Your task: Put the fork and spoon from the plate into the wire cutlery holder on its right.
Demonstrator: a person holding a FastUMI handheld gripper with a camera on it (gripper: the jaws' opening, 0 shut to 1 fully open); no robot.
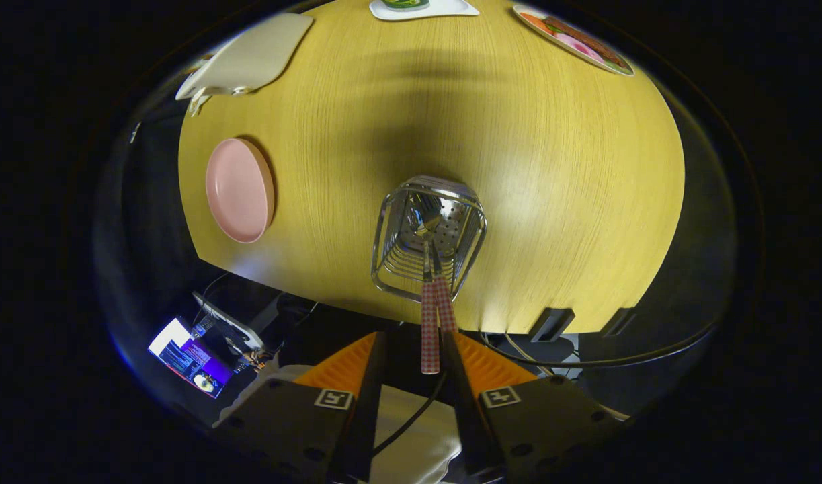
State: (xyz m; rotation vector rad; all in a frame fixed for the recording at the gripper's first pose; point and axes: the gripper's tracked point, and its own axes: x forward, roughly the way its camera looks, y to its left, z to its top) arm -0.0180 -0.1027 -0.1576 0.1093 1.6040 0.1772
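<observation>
Claw (pixel 414 349) stood open, fingers apart and holding nothing, above the near edge of the tabletop (pixel 552 168). Fork (pixel 444 296) and spoon (pixel 429 316) stood in the wire cutlery holder (pixel 397 222), checked handles leaning out between the fingers, touching neither. Pink plate (pixel 239 191) lay bare, well left of the holder.

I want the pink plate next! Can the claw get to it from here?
Probably yes. The pink plate sits bare on the table, left of the wire holder. The claw is open, with nothing between.
</observation>
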